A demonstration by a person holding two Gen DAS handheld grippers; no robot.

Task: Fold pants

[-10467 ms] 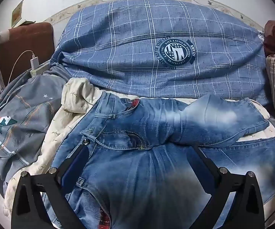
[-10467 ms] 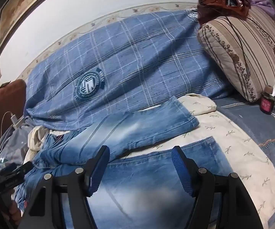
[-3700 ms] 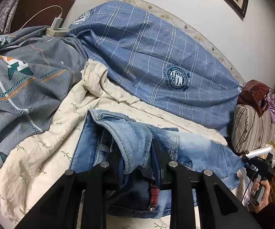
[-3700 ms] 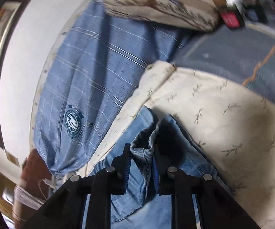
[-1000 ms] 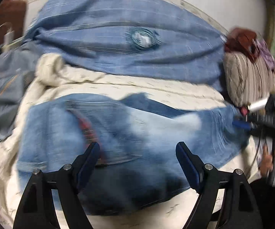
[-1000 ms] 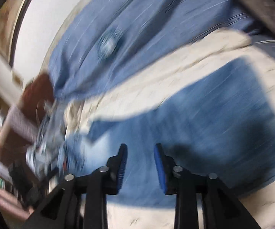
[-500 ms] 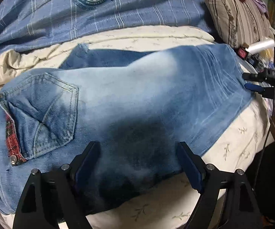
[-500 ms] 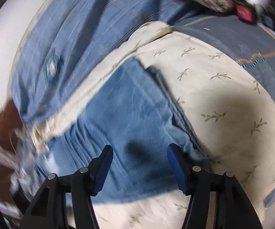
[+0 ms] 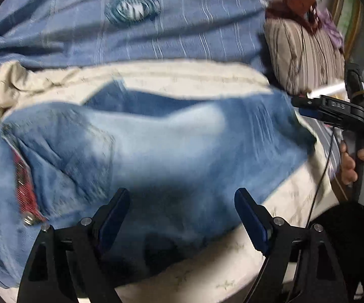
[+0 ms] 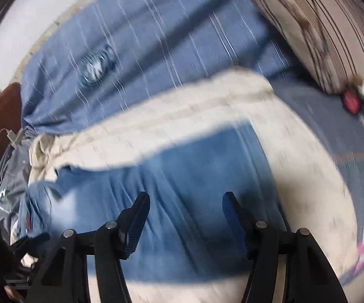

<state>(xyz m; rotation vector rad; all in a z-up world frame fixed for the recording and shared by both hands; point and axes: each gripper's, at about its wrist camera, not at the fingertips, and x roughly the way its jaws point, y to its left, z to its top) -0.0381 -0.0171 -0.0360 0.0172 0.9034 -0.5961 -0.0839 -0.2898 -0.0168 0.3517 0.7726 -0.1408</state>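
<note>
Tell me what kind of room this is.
Most likely a bedroom: the jeans lie on a cream bedspread over a bed, with a blue checked quilt bunched against the wall and a striped pillow beside it.

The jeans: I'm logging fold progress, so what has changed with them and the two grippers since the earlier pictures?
The jeans, earlier spread with one leg crossed over, now lie folded into a compact stack, back pocket up. Both grippers clamped bunched denim a few seconds ago and have let go: the left gripper hangs open above the fold, and the right gripper has just been opening, with nothing between its jaws. The cream sheet, blue plaid blanket and striped pillow are unchanged.
</note>
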